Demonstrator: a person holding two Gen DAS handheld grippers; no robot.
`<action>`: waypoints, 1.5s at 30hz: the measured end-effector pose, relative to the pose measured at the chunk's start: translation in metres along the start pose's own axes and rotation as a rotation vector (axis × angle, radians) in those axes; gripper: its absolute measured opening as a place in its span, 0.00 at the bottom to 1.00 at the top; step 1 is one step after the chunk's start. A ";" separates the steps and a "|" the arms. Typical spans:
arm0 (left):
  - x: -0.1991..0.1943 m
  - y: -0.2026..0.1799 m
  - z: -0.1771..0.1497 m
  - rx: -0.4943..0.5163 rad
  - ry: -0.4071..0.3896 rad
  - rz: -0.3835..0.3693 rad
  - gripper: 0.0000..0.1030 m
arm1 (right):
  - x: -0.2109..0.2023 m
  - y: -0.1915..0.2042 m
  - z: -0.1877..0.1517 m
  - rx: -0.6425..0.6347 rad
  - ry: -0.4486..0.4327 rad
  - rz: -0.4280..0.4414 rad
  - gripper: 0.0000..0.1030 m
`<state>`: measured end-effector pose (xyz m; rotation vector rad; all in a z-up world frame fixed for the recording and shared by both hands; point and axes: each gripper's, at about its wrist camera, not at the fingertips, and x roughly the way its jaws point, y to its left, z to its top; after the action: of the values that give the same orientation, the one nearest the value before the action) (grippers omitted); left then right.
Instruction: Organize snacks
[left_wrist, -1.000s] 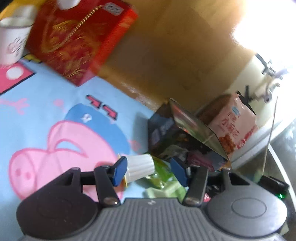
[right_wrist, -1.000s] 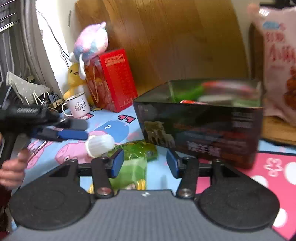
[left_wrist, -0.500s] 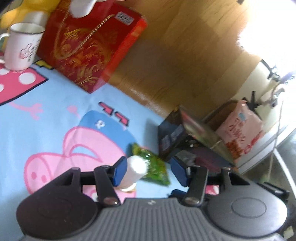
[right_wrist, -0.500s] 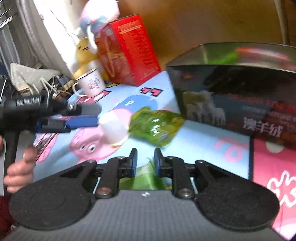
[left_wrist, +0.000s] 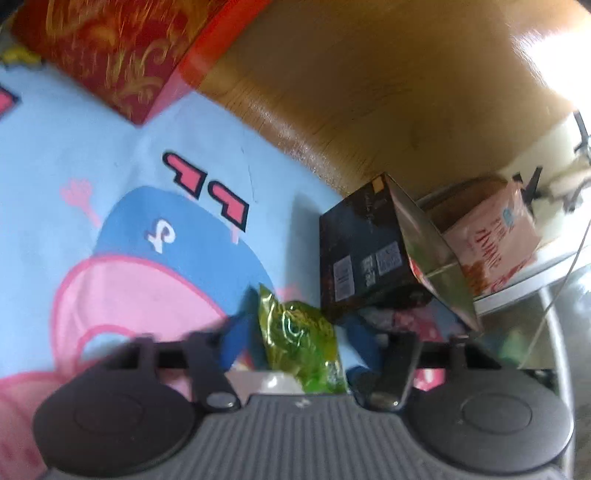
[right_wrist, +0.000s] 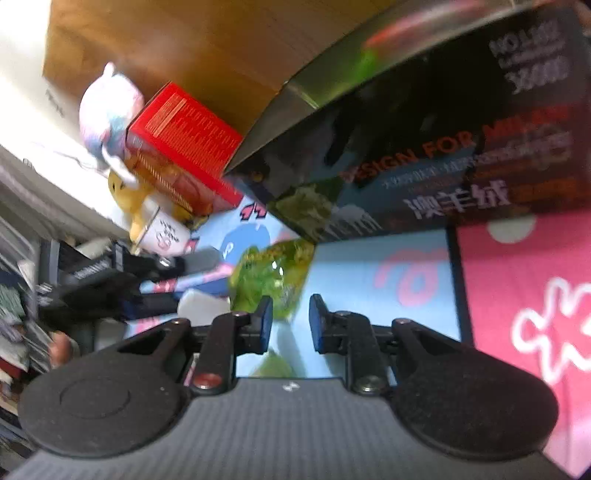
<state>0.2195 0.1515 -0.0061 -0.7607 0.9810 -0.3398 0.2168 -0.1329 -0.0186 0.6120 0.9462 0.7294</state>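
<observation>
- The left gripper (left_wrist: 299, 325) has its jaws wide apart in its own view. They are closing and are smeared by motion.
- The green packet (left_wrist: 303, 343) lies between these jaws, long side pointing away from them. The blur hides whether the blue pads (left_wrist: 236, 339) press on it, so I cannot tell if it is gripped.
- A white snack (left_wrist: 277, 382) shows low behind the packet, close to the gripper body and partly hidden.
- Ahead of the left jaws and to their right stands the dark box (left_wrist: 362, 251), open on top. The packet's far end is just beside its near corner.
- Further right of the box, beyond it, a pink bag (left_wrist: 491, 240) leans.
- Far ahead and left of the left jaws stands a red box (left_wrist: 110, 48) on the blue mat (left_wrist: 74, 147), which has a pink pig printed on it.
- The right gripper (right_wrist: 290, 314) has a narrow gap between its jaws, which are closing. Only the mat shows through the gap, and nothing is clamped.
- In the right view the packet is just ahead of the right jaws, a little to their left, with its near edge at the tip of the left pad.
- The dark box rises ahead and right of the right jaws and fills the upper right.
- To the left of the right jaws the left gripper reaches in towards the packet, with the white snack just under it.
- Further left and ahead are a mug (right_wrist: 162, 236) and plush toys (right_wrist: 107, 110).
</observation>
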 end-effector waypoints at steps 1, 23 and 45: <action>0.005 0.004 -0.001 -0.021 0.016 -0.001 0.18 | 0.003 0.001 0.002 0.007 -0.003 0.005 0.22; -0.038 -0.128 -0.006 0.310 -0.120 -0.139 0.16 | -0.071 0.055 0.008 -0.175 -0.275 0.136 0.03; 0.034 -0.117 -0.053 0.318 0.048 -0.115 0.42 | -0.119 -0.014 -0.032 -0.422 -0.231 -0.237 0.42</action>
<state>0.2008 0.0276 0.0383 -0.5218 0.9022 -0.6011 0.1470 -0.2294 0.0155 0.2014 0.6121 0.6057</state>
